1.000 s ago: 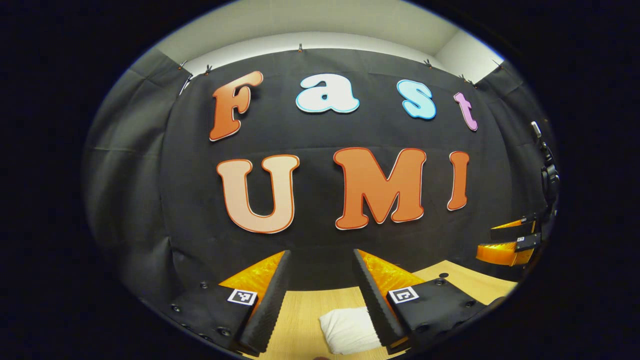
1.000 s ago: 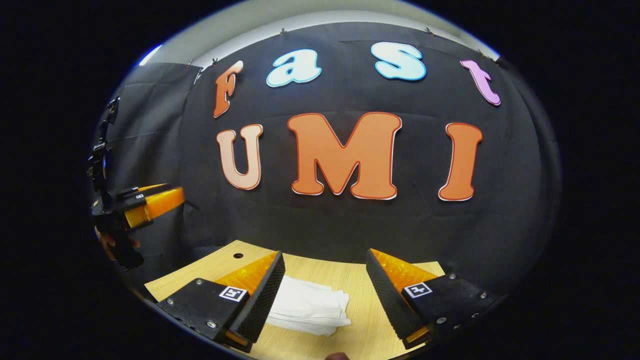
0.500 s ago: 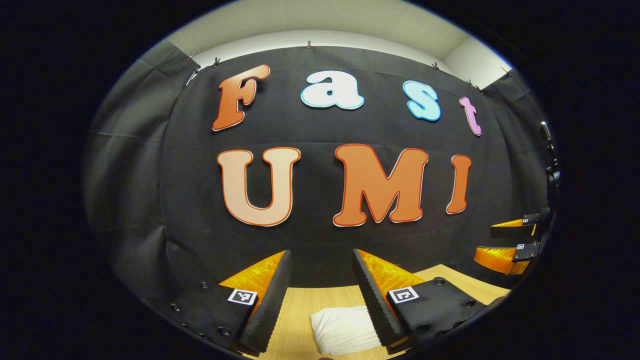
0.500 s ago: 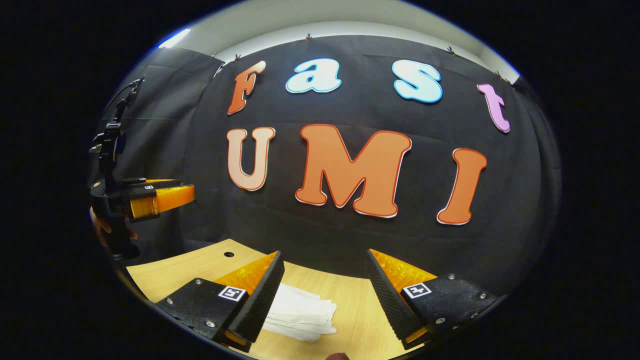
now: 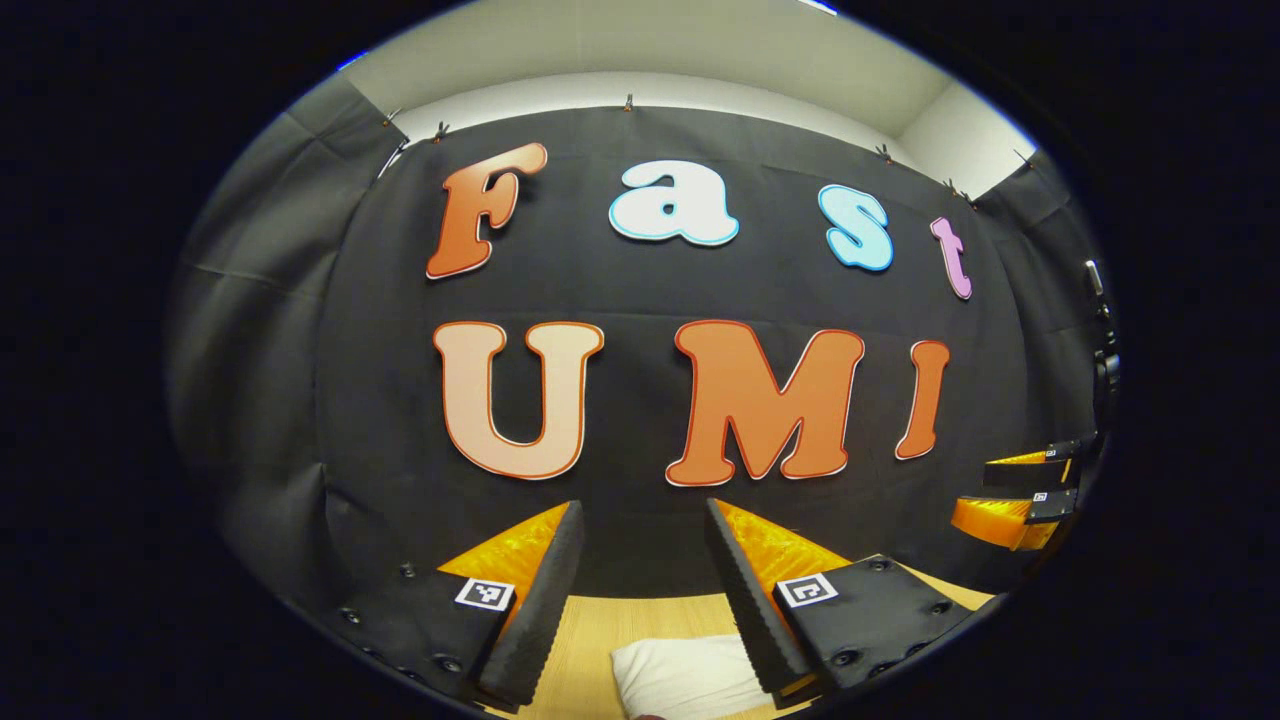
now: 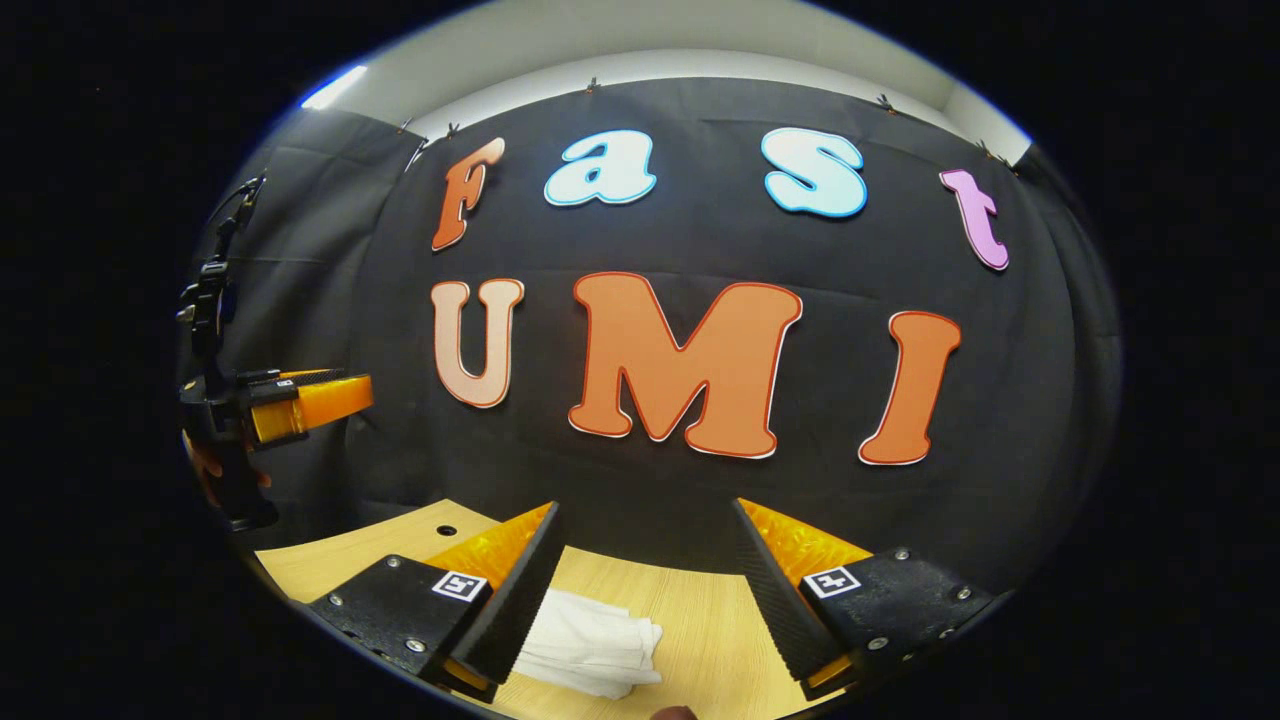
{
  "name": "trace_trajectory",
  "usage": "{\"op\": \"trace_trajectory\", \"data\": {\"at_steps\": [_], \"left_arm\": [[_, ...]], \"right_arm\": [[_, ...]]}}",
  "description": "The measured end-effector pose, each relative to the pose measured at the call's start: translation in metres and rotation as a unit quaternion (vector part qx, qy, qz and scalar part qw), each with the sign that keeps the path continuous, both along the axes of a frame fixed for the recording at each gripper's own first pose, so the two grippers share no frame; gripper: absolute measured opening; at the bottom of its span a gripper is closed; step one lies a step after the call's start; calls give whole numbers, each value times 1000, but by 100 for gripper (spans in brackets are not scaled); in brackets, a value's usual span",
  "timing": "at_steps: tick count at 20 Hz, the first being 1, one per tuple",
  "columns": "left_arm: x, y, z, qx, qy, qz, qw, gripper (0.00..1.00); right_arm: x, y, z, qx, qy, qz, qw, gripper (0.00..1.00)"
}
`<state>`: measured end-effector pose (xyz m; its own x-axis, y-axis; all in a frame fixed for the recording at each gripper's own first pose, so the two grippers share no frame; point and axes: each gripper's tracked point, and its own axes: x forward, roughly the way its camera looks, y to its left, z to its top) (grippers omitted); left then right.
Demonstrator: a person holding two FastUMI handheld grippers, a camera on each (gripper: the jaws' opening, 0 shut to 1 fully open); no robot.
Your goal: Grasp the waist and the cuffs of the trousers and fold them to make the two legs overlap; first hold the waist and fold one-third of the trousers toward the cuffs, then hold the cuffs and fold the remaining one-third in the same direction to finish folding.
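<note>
While both claws hang raised and parted, gripping nothing, left claw [image 5: 640,590] and right claw [image 6: 645,590], the folded white trousers [image 6: 585,652] lie on the desk [image 6: 700,640] below; no legible labels.

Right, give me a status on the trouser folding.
Done, by the look of it: the white trousers lie as a compact folded bundle on the wooden table. In hand: nothing; the left tool and right tool are both open, raised above the table. Left: apparently nothing, though part of the bundle is hidden.
</note>
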<state>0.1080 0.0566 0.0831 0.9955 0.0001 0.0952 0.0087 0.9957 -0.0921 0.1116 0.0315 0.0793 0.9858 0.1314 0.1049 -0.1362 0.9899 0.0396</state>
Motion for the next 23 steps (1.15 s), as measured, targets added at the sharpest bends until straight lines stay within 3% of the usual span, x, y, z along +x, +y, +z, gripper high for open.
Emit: {"op": "trace_trajectory", "data": {"at_steps": [3, 6, 8, 9, 13, 18, 20, 21, 23], "left_arm": [[-1, 5, -1, -5, 12, -3, 1000, 81], [-4, 1, -16, -7, 27, -11, 1000, 84], [-5, 1, -30, 0, 51, -17, 999, 77], [-6, 4, -31, 1, 53, -15, 998, 80], [-15, 21, -15, 10, 23, 10, 1000, 78], [-25, 22, -19, 17, 22, 19, 999, 92], [-26, 13, -30, 34, 34, 1, 999, 94], [-28, 5, -32, 37, 40, -12, 998, 99], [-29, 3, -26, 37, 29, -11, 999, 100]], "right_arm": [[-1, 2, -17, -4, 20, 1, 1000, 99], [-2, 11, -21, -14, 18, 2, 1000, 99], [-4, 16, -22, -15, 13, 4, 1000, 99], [-6, 20, -21, -16, 11, 6, 1000, 99], [-9, 27, -10, -22, -12, 8, 1000, 99], [-12, 25, -10, -12, -17, 1, 1000, 99], [-11, 22, -17, -11, -9, -2, 1000, 99], [-11, 22, -20, -8, -5, -4, 1000, 99], [-8, 24, -24, -7, 0, -5, 1000, 99]]}}
